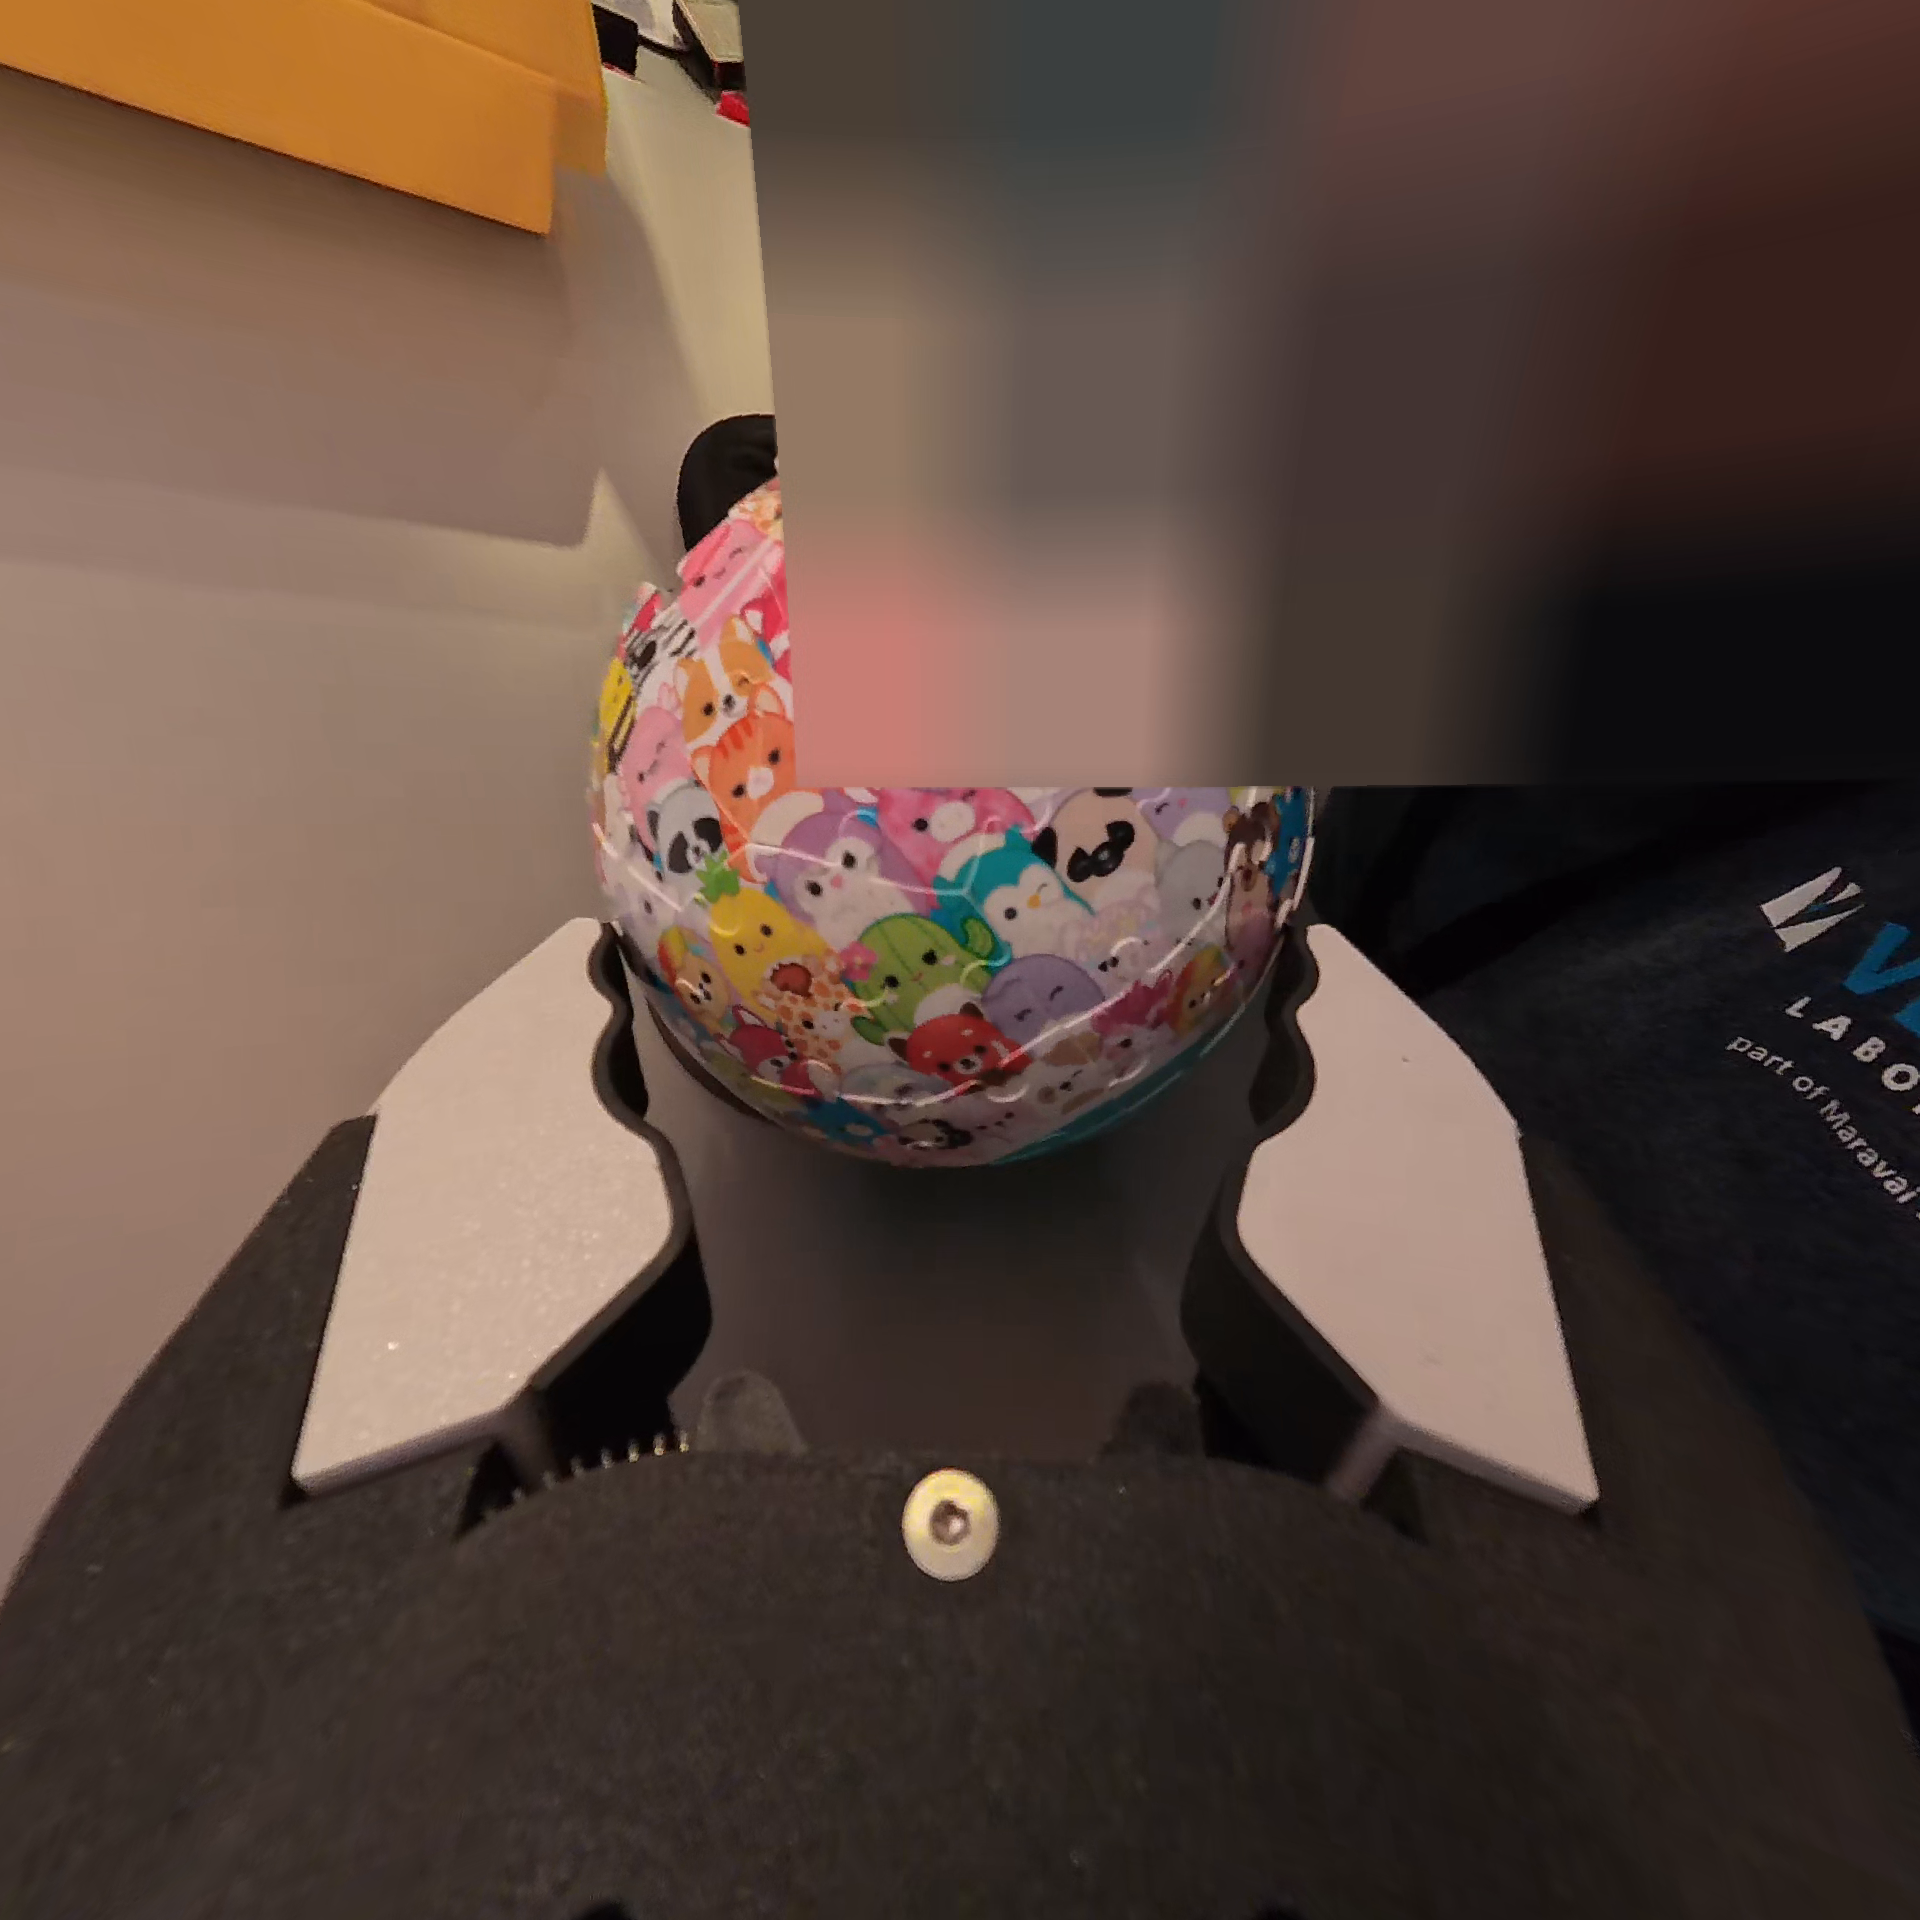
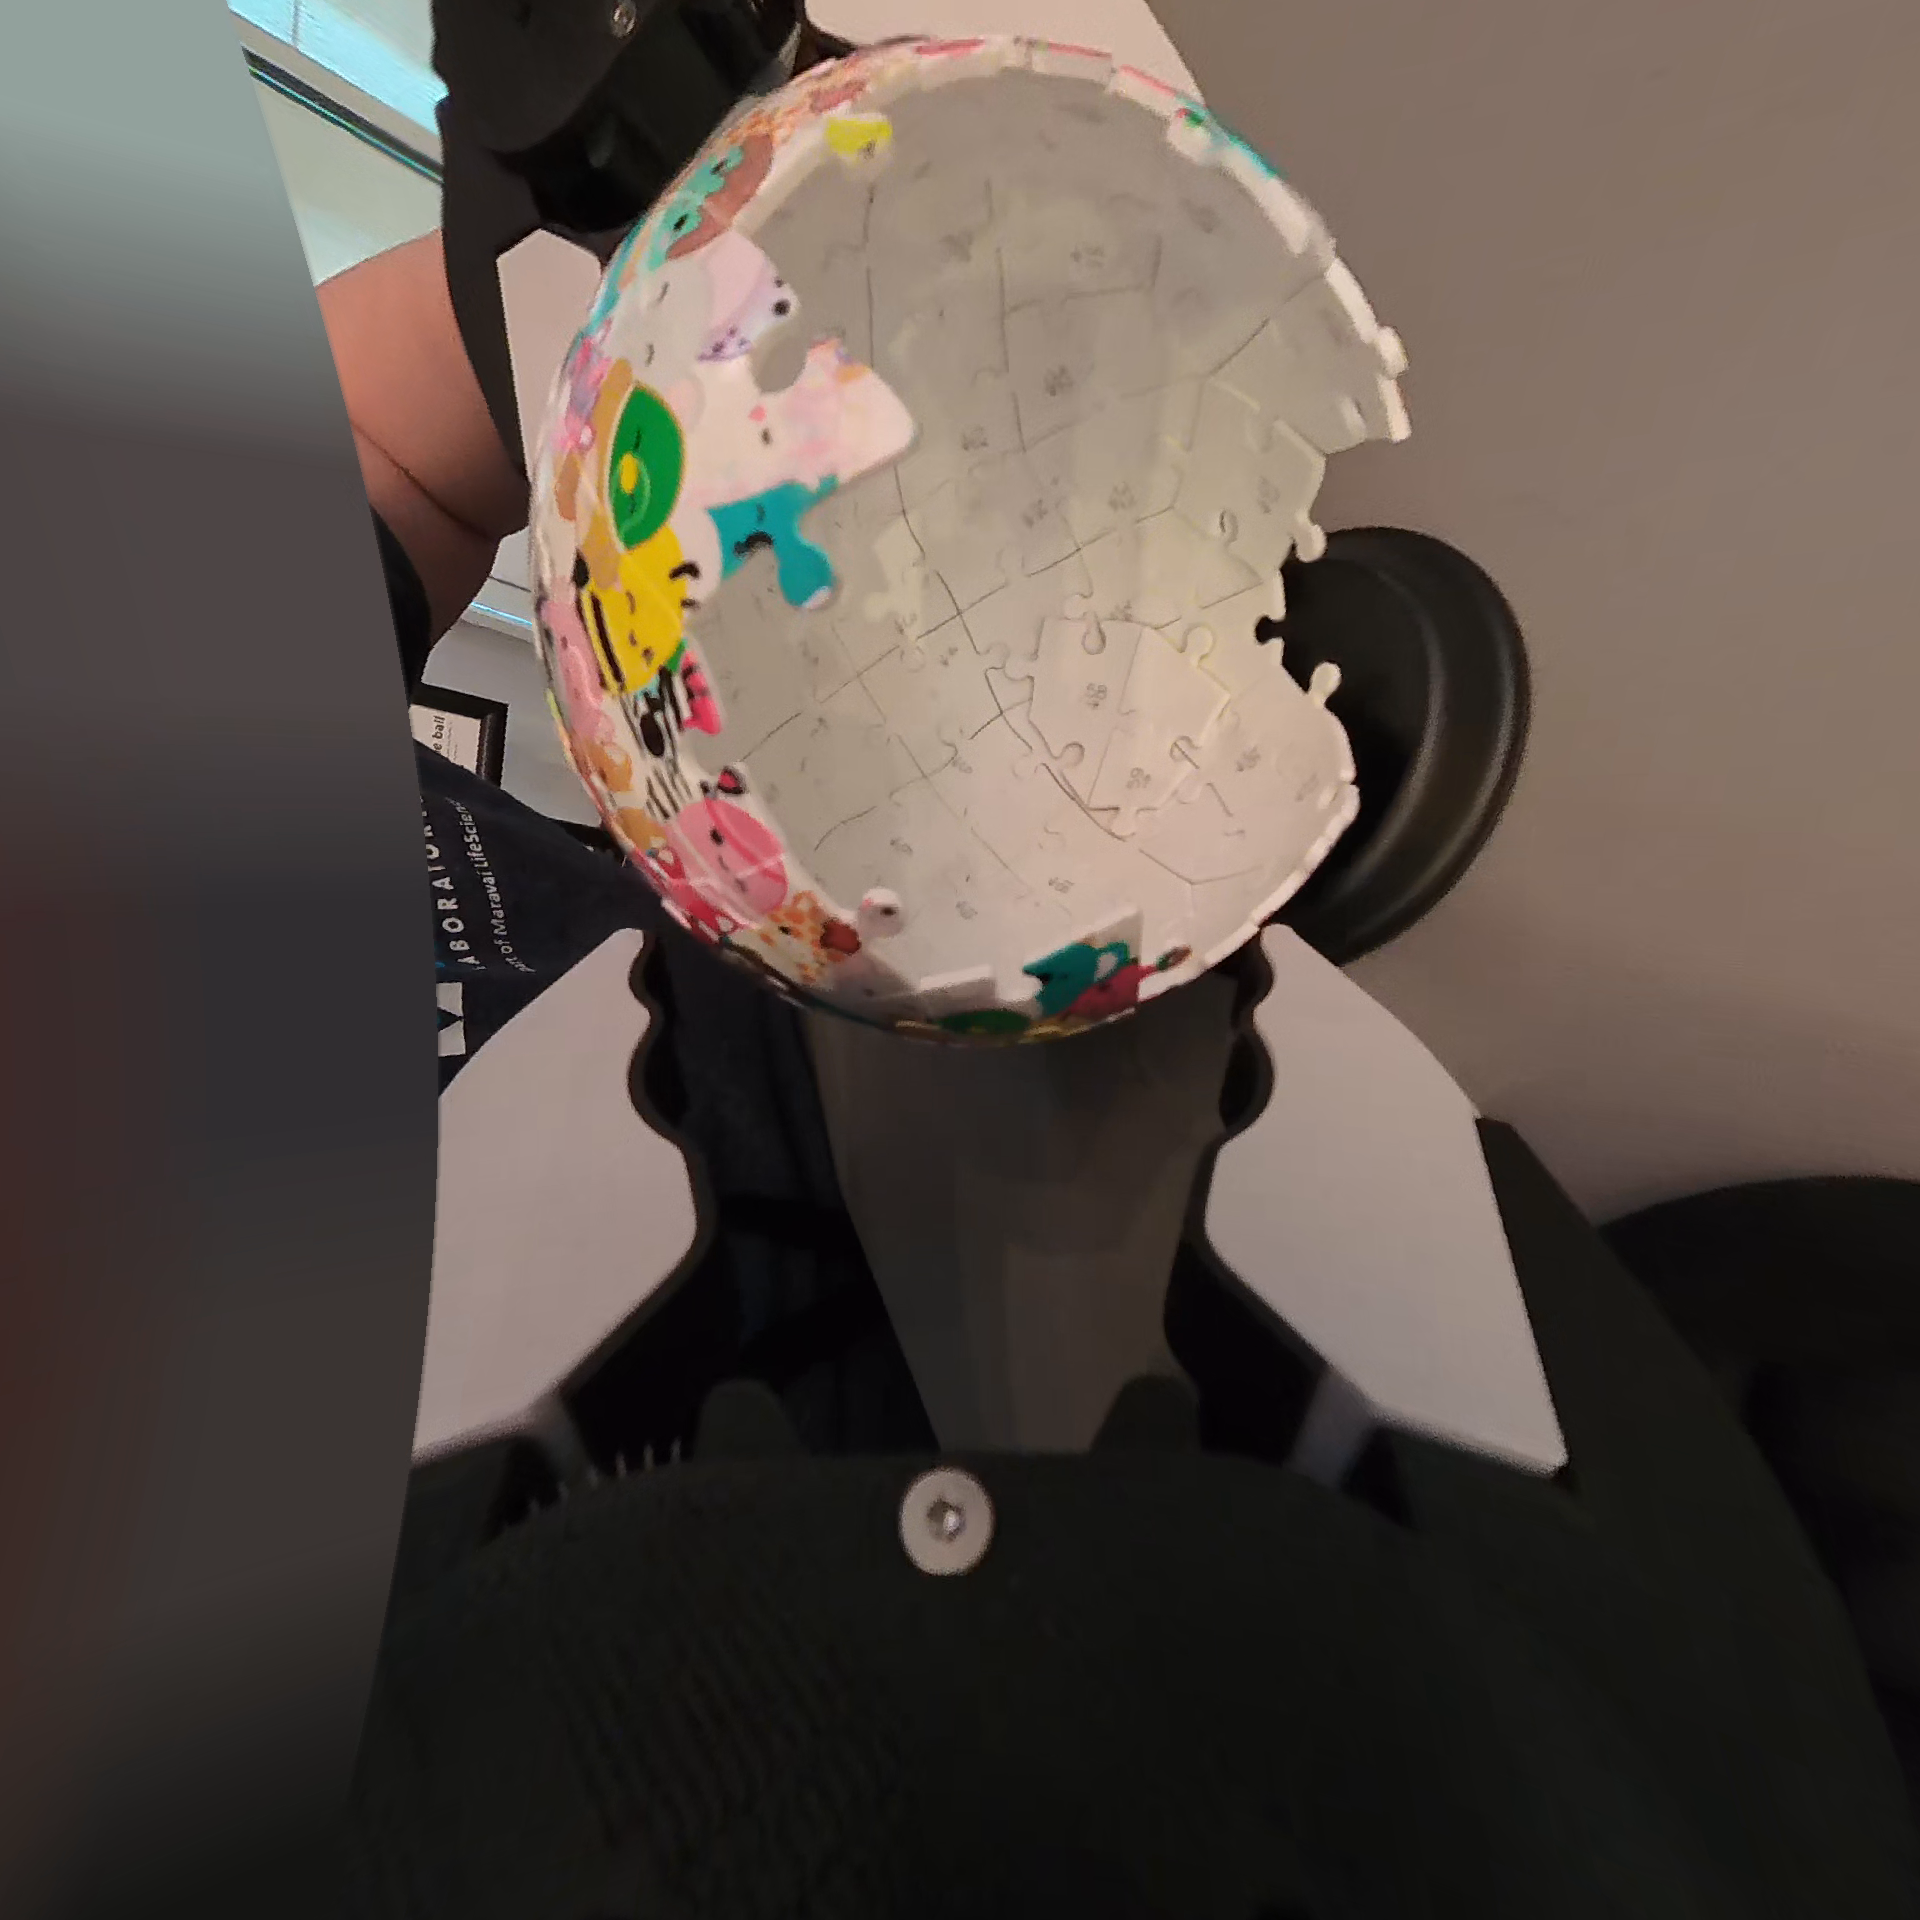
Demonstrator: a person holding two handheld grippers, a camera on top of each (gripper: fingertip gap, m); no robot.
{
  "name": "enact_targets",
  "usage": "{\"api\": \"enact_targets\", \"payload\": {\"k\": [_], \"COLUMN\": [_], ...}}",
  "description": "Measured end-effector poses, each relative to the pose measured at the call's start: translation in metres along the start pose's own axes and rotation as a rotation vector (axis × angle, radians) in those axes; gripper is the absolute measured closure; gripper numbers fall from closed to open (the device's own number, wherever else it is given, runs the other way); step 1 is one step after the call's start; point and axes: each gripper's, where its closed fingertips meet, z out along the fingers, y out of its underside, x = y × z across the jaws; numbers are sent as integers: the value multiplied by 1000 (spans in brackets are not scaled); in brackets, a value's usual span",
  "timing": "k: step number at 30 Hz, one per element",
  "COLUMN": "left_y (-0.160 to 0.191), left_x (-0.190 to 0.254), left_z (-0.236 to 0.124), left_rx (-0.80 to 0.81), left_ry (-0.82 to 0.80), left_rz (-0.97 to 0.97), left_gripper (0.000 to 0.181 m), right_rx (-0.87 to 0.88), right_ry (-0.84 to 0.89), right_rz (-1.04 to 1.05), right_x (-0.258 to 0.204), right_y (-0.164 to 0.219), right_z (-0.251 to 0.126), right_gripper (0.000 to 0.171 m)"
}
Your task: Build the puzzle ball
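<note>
Left wrist view looks along the left gripper point(image 1: 951, 1039), which is tipped upward toward a pale wall rather than down at a table. Its two grey-padded fingers point(image 1: 488, 1247) are spread wide and pressed against the lower flanks of one puzzle ball point(image 1: 935, 935), so the gripper holds the ball by its printed outer shell. A blur patch covers the ball's upper right part. A dark shirt point(image 1: 1714, 1039) with pale lettering fills the right side, and an orange panel point(image 1: 312, 104) sits far left.

In the right wrist view, the right gripper point(image 2: 951, 997) also points upward, fingers wide apart. The same ball sits just beyond its tips; whether the pads touch the ball's lower edge cannot be told. From here the ball is an unfinished shell: its white inside point(image 2: 1039, 571) shows through a large jagged opening, and the colourful outside curves round the left. The left gripper point(image 2: 540, 135) shows dark at the far top left, against the ball. A black rounded object point(image 2: 1423, 727) lies behind the ball on the right.
</note>
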Motion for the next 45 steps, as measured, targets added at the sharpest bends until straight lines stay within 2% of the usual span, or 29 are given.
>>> {"api": "enact_targets", "payload": {"k": [20,31,34,39,42,45], "left_y": [3,3,4,4,4,4], "left_x": [-2,-2,-2,-2,-2,-1], "left_z": [2,1,0,0,0,-1], "left_rx": [33,55,57,67,69,67], "left_ry": [83,109,108,106,102,100], "left_rz": [25,18,23,24,22,14], "left_gripper": [66,67,67,67,68,68], "right_rx": [-24,-46,-29,116,157,183], "right_ry": [-34,-31,-35,-64,-100,-134], "right_rz": [-2,-39,-61,-208,-251,-241], "right_x": [-2,-2,3,14,22,31], "right_y": [8,14,13,-15,-26,-35], "right_z": [-6,-25,-38,-64,-66,-62], "right_gripper": [68,73,81,100,111,111]}}
